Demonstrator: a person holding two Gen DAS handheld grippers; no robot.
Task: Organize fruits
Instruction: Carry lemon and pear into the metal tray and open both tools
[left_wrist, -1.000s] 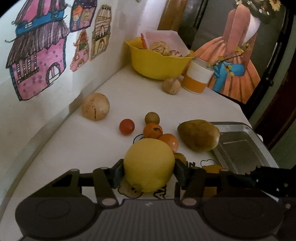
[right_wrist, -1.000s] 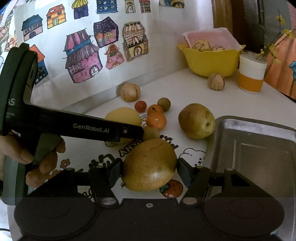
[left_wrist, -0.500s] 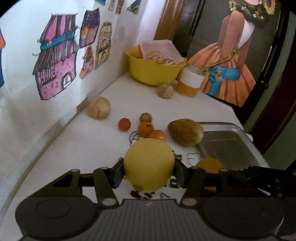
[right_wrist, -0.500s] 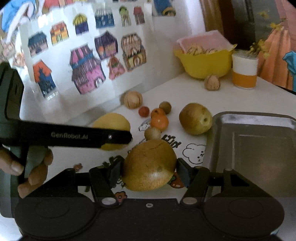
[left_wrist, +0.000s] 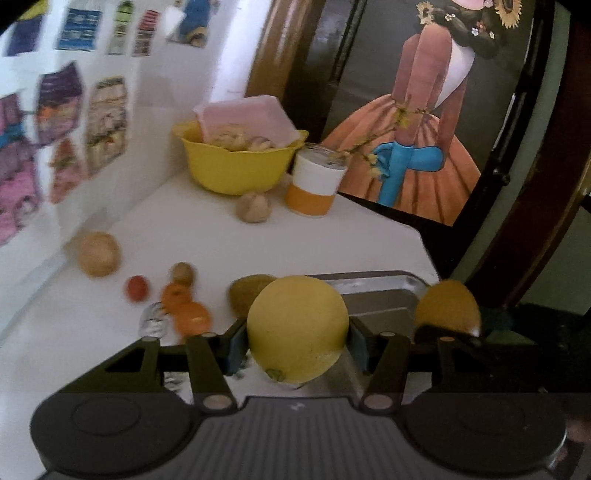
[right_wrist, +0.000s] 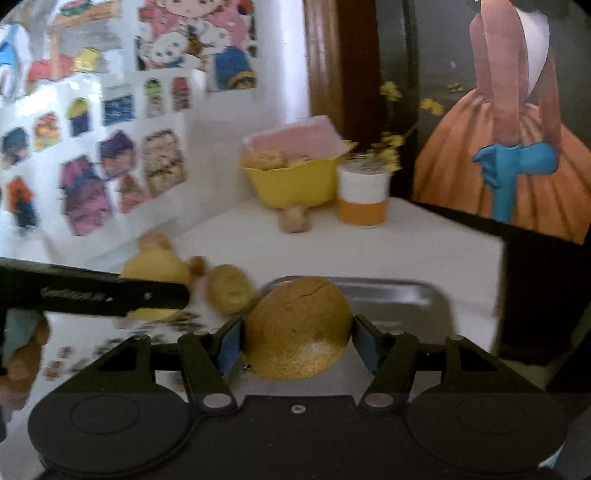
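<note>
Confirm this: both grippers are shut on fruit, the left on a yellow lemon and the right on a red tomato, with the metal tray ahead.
Not quite. The right gripper is shut on a brown, speckled round fruit, not a red tomato; the right wrist view shows it. The rest stands: the left gripper is shut on the yellow lemon, and the metal tray lies ahead.

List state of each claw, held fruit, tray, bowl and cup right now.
left claw: shut on yellow fruit
yellow fruit: gripped, lifted
right claw: shut on brown fruit
brown fruit: gripped, lifted in front of the tray
metal tray: visible part bare
yellow bowl: holds fruit, pink container propped inside
orange-banded cup: upright
</note>
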